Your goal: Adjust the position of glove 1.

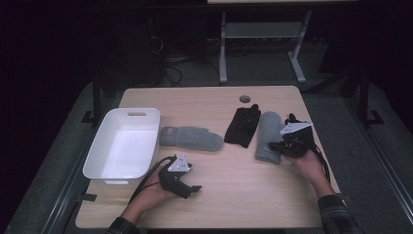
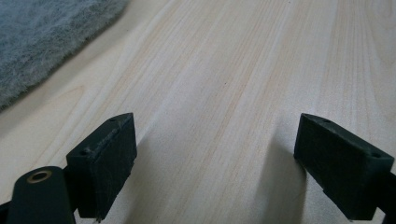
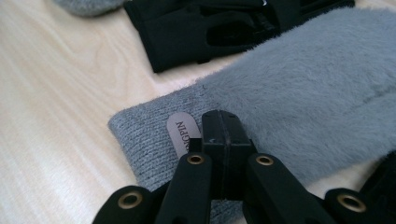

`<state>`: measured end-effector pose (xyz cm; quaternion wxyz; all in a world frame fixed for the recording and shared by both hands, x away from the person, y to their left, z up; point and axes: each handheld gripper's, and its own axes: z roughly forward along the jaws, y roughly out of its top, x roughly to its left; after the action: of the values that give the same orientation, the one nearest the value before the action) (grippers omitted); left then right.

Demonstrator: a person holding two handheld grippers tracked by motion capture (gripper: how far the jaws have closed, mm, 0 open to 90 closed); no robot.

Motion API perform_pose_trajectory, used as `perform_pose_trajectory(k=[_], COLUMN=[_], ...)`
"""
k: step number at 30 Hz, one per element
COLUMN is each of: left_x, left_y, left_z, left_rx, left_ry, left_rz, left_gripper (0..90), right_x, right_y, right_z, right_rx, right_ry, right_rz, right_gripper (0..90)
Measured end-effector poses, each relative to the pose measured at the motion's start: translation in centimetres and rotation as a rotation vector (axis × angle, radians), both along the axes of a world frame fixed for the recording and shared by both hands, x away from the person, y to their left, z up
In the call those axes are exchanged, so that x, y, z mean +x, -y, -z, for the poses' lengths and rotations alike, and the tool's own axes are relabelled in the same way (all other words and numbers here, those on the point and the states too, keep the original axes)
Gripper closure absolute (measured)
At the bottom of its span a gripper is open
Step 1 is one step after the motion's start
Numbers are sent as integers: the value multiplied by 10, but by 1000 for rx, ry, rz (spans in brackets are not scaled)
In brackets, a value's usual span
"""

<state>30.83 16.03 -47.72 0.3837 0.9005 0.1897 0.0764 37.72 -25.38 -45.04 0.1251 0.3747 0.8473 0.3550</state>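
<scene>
right gripper view puts the grey mitten (image 3: 299, 93) straight ahead of me, lying flat on the wooden table (image 3: 56, 107) with its ribbed cuff and small sewn label toward the lens. the right gripper (image 3: 223, 135) has its jaws pressed together over that cuff; whether a fold of knit is pinched between them i cannot tell, so i call them clenched and no more. i judge the cuff is the sensible place to take it, since the ribbing is firmer than the fluffy body. just beyond lies a black glove (image 3: 201, 32), close beside the mitten. in the high view the same mitten (image 1: 269, 136) sits at the right of the table, the black glove (image 1: 242, 126) to its left, and a second grey mitten (image 1: 191, 138) further left, near the white bin (image 1: 122, 146), which looks to me like the place for sorted items. my left gripper (image 2: 215, 158) rests low over bare wood with its jaws released and wide apart, nothing between them, parked out of the way near the bin. the room behind is dark, with a metal stand and cables on the floor.
</scene>
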Motion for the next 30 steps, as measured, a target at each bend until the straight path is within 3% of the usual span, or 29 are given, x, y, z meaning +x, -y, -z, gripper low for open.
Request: perform_pose_trajectory(k=[19, 30], left_x=[0, 0], left_y=[0, 0], left_z=[1, 1], left_rx=[-7, -8], left_ry=[2, 3], left_rz=[-1, -1], left_gripper=[121, 121], right_x=[-48, -79], right_y=[-21, -33], right_z=[-1, -3], right_rx=[27, 16], right_ry=[-41, -41], right_rz=[-69, -143], right_gripper=[900, 900])
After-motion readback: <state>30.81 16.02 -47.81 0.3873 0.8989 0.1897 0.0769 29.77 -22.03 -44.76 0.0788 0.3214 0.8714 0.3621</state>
